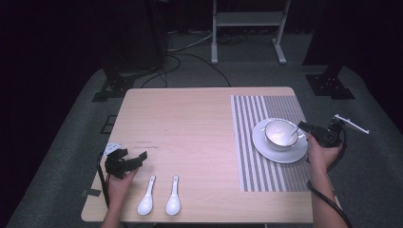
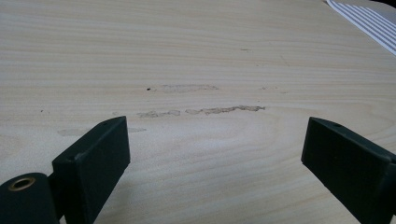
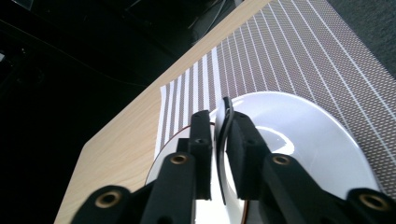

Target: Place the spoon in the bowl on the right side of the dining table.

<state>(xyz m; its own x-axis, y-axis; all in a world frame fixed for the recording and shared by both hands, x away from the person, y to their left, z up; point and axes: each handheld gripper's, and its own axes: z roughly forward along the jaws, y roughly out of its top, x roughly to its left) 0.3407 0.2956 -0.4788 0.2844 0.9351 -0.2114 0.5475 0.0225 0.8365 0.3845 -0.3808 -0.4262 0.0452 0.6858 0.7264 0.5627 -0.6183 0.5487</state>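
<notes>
Gripping bowl (image 1: 281,134) rim at frame right, right gripper (image 1: 305,127) fingers clamped; left gripper (image 1: 135,159) open, idle. Next likely: lift bowl off saucer (image 1: 266,146).

bare table (image 1: 190,123) centre, spoons (image 1: 160,195) front, bowl (image 1: 281,134) right

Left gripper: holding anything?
No. The left gripper has its jaws spread wide over the bare wooden table, with nothing between them.
</notes>
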